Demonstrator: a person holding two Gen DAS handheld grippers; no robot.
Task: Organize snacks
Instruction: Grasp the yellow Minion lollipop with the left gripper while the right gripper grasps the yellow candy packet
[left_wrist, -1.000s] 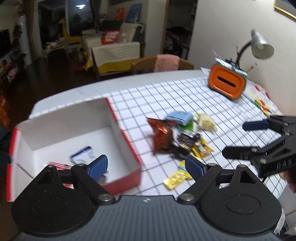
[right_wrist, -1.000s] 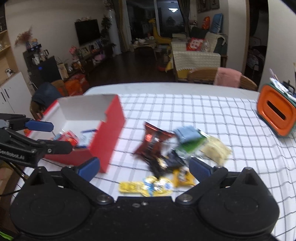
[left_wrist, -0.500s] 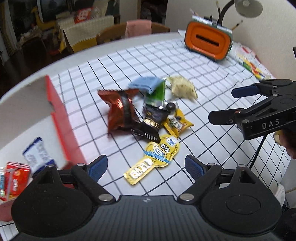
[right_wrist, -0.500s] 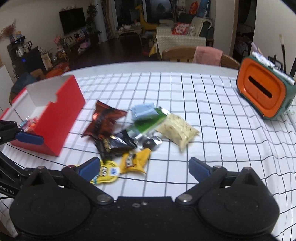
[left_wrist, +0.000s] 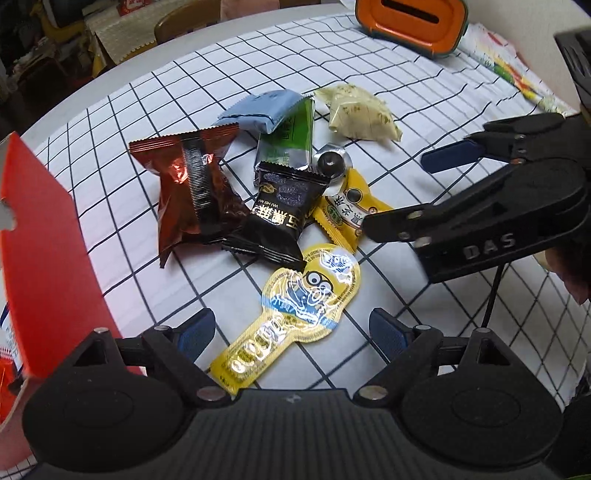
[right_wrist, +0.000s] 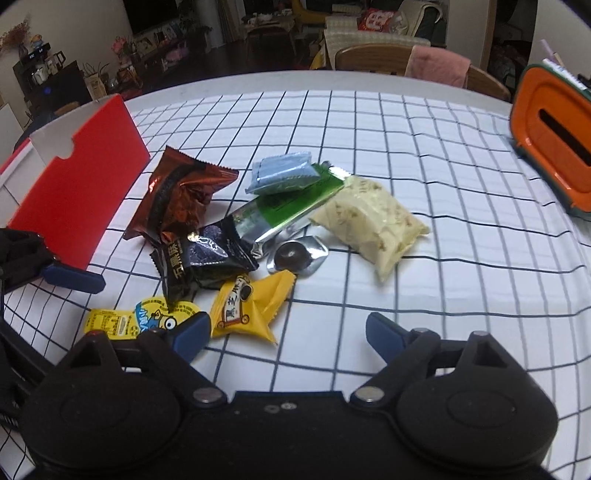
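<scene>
A pile of snack packets lies on the checked tablecloth (left_wrist: 155, 92): a brown foil bag (left_wrist: 192, 188), a black packet (left_wrist: 277, 218), a yellow minion packet (left_wrist: 295, 310), a small yellow packet (right_wrist: 247, 310), a green packet (right_wrist: 288, 210), a blue packet (right_wrist: 282, 177), a beige packet (right_wrist: 373, 225). My left gripper (left_wrist: 291, 332) is open, low over the minion packet. My right gripper (right_wrist: 284, 332) is open, just in front of the small yellow packet. The red box (right_wrist: 81, 184) stands at the left, with snacks inside.
An orange holder (right_wrist: 554, 140) stands at the table's far right. A round dark sweet in silver foil (right_wrist: 295, 254) lies in the pile. Chairs (right_wrist: 406, 66) stand behind the table. Papers (left_wrist: 517, 74) lie at the right edge.
Both grippers moved away from the red box toward the snack pile and dropped lower. The pile now sits close in front of both open grippers.
</scene>
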